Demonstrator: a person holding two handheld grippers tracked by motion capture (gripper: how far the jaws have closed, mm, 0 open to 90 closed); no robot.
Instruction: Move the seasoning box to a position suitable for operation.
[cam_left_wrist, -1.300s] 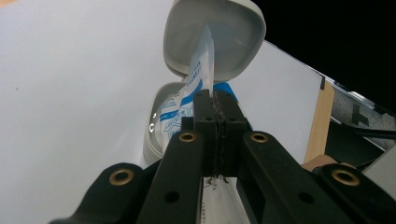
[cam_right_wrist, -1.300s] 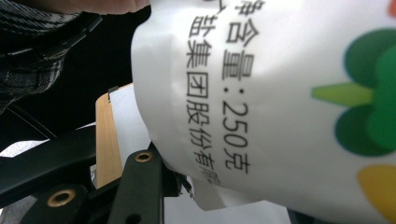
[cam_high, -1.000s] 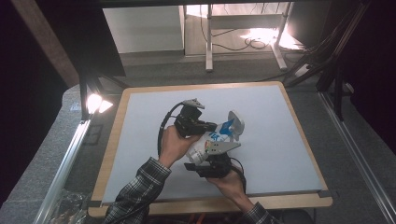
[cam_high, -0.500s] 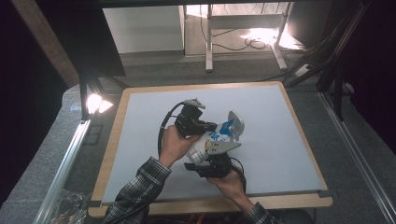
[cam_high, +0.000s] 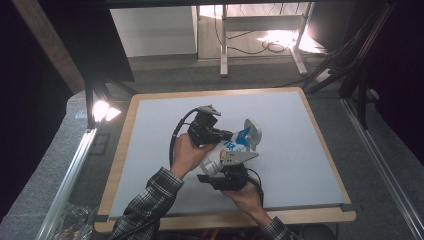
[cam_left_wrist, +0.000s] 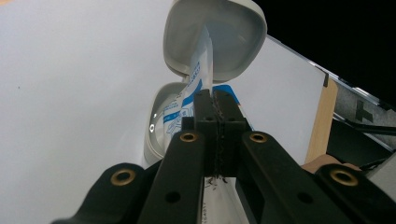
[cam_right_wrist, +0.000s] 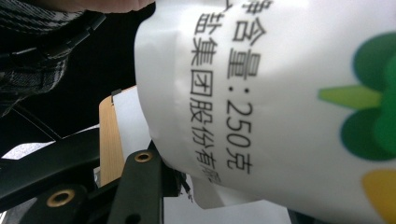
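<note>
A white and blue printed bag (cam_high: 220, 152) is held above the table between my two grippers. My left gripper (cam_high: 209, 134) is shut on the bag's upper edge (cam_left_wrist: 180, 112), its jaws pressed together on the film. The bag's end reaches into a small white box (cam_high: 251, 132) with a hinged lid (cam_left_wrist: 215, 37) standing open over its base (cam_left_wrist: 156, 126). My right gripper (cam_high: 227, 172) grips the bag's lower end from below. In the right gripper view the bag (cam_right_wrist: 261, 93) sits very close, with black print and a green mark, and one black jaw presses its left edge.
The pale grey table top (cam_high: 300, 150) has a wooden rim (cam_high: 125, 145). A lamp (cam_high: 102, 110) shines at the table's left. Metal rails (cam_high: 380, 165) run along both sides. Desk legs and cables stand beyond the far edge.
</note>
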